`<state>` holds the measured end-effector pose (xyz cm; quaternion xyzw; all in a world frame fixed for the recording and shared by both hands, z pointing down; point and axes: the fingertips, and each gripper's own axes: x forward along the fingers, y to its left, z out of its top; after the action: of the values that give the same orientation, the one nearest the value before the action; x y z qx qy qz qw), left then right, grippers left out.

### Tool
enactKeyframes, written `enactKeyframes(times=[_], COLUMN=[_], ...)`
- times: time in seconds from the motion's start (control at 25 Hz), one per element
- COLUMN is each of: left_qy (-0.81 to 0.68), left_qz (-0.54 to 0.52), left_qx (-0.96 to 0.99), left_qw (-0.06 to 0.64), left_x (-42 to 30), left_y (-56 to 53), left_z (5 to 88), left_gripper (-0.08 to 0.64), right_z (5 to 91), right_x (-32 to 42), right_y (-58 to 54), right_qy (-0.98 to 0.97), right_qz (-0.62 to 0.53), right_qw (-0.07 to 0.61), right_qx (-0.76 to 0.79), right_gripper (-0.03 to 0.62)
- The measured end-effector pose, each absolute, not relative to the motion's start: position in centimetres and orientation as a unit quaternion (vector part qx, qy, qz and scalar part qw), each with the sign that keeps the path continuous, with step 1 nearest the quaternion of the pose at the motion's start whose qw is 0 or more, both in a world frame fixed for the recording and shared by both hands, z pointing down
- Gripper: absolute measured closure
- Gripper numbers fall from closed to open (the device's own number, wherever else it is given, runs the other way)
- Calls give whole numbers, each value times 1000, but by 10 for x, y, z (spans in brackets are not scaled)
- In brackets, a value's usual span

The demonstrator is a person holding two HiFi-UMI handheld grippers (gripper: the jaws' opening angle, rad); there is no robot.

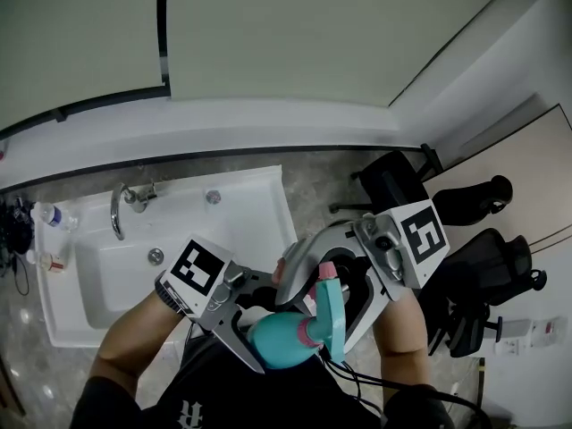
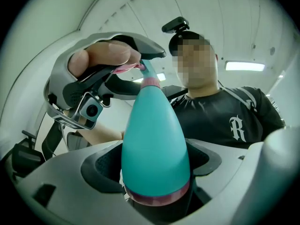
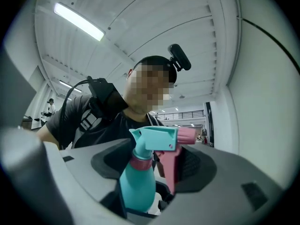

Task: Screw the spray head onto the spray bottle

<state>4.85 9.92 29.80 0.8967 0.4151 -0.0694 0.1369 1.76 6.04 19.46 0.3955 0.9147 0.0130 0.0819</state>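
- the left gripper [image 2: 154,175] is clamped on the belly of the teal spray bottle [image 2: 154,125]. the bottle's pink-banded base sits deep between the jaws and its neck points away from them. the body is smooth and tapers, so i judge that a hard twist at the far end could spin it in the pads or squeeze it forward out of the grip.
- the bottle hangs in the air between the two grippers with nothing under it for support. if the left grip slackens while the other one is loose, the bottle would likely drop.
- the pink collar [image 3: 140,163] sits at the bottle's neck, between the jaws of the right gripper [image 3: 154,177]. i cannot tell how far it is threaded. if it sits crooked, turning could cross the thread and jam it.
- the spray head [image 3: 157,139] stands on the neck between the right gripper's jaws, with its pink trigger [image 3: 171,172] just beside one pad.
- the right gripper's jaws are spread around the head and, as far as i can see, are not pinching it. closing here could catch the trigger instead of the collar. that would squeeze the pump or swing the nozzle round without tightening anything.
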Motion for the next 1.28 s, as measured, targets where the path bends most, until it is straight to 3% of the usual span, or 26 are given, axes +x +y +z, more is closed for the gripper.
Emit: enactKeyframes(times=[0.24,0.4,0.76,1.0,1.28], left_qy=[366,267,63,-114,-320], left_qz=[-81,-85,-41,33,138], left_qx=[917,949,993,991,937], left_qw=[133,144,93,60,-5], left_x=[42,39,43,38,24], left_y=[81,40,-16,-62,-111], left_z=[303,303,317,338,372], left_gripper=[169,169,169,169,169], right_z=[200,198,205,231,262], right_x=[7,10,6,15,21], right_y=[36,-4,-44,-80,-113], right_qy=[954,987,999,975,924], right_qz=[-12,-30,-11,-11,-42], right_qw=[57,48,11,-58,-75], right_qx=[293,153,-40,-213,-372], right_gripper=[324,445,465,466,466])
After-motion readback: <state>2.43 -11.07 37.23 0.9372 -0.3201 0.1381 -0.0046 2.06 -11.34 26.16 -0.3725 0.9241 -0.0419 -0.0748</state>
